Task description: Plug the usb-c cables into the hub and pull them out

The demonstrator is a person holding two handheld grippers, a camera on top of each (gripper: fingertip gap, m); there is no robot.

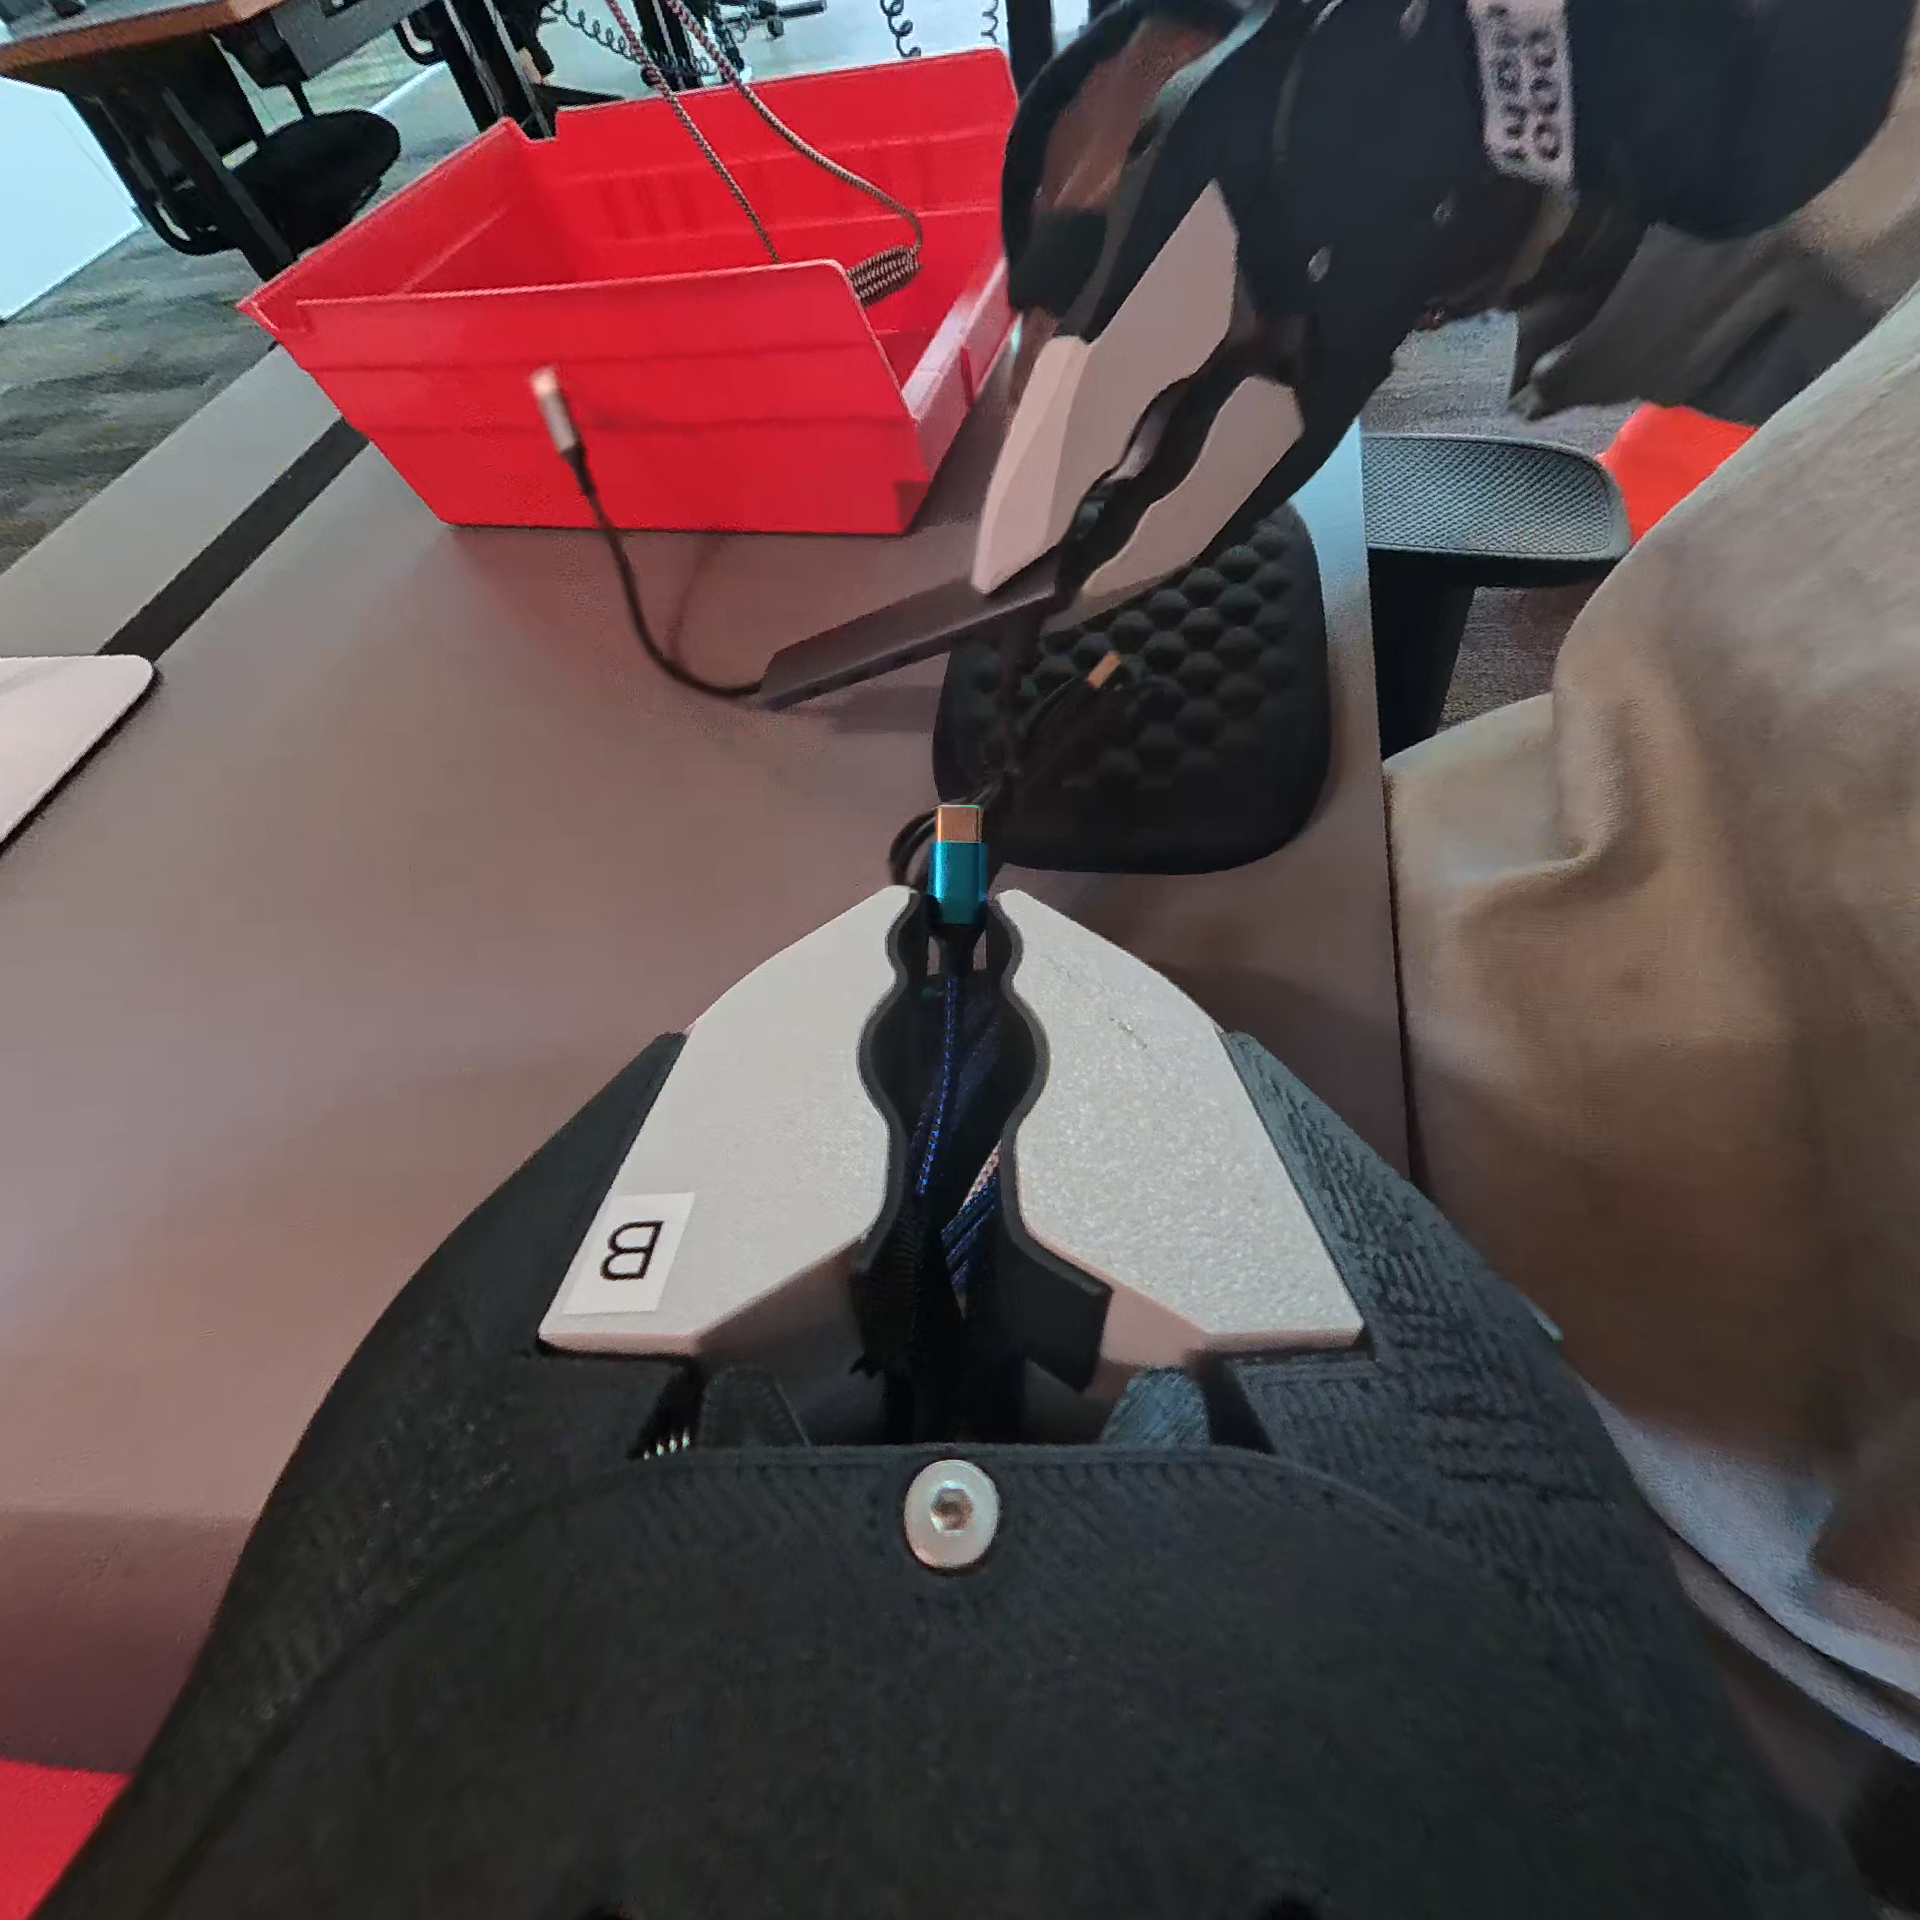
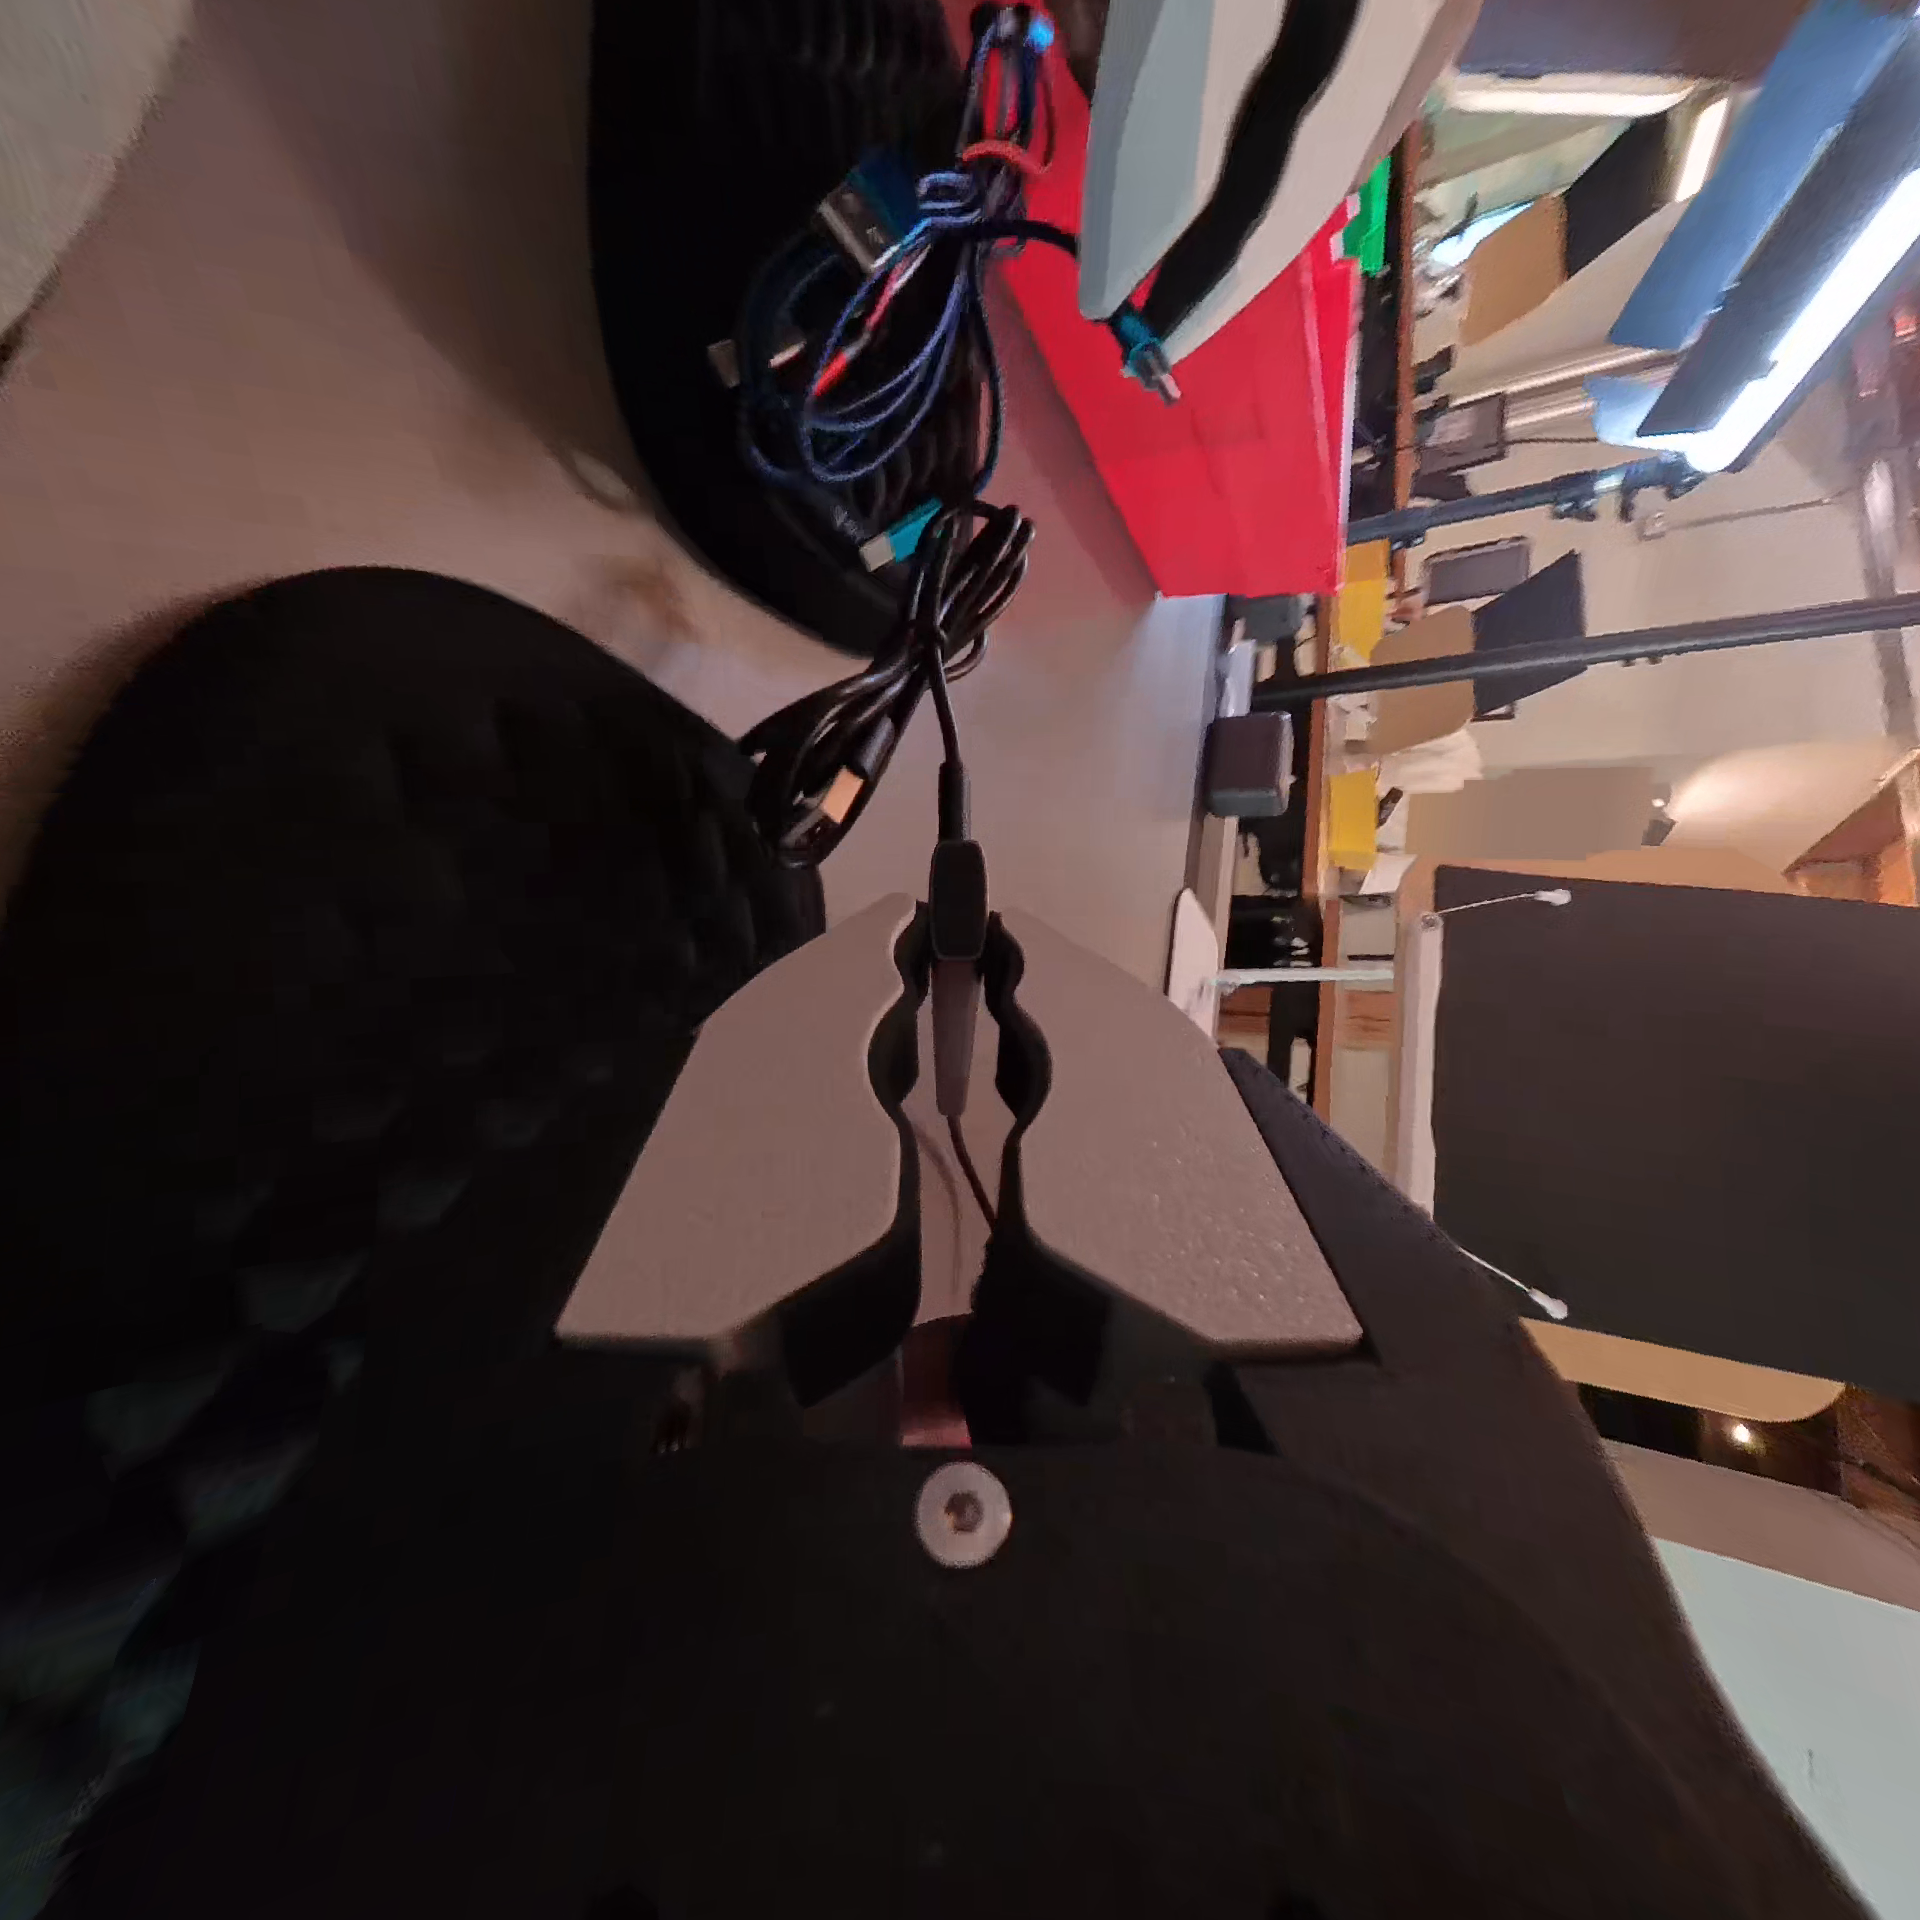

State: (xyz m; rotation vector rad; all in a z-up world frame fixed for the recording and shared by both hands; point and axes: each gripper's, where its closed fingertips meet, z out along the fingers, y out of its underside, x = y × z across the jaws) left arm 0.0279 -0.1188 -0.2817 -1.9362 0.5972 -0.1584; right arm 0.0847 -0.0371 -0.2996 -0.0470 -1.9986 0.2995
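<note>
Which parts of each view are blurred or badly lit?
Left wrist view: the right tool is motion-blurred, the teal plug sharp. Right wrist view: rolled sideways, dark in the foreground, the cable bundle smeared, the ceiling light glaring.

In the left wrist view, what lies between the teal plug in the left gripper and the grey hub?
A black honeycomb pad with a bundle of dark cables on it lies between the teal plug and the hub, seen in the left wrist view.

An office or lab workspace: desks [image 1: 135, 31], swivel chairs [image 1: 312, 166], carpet floor [image 1: 94, 353], ceiling strip lights [image 2: 1787, 343].
</note>
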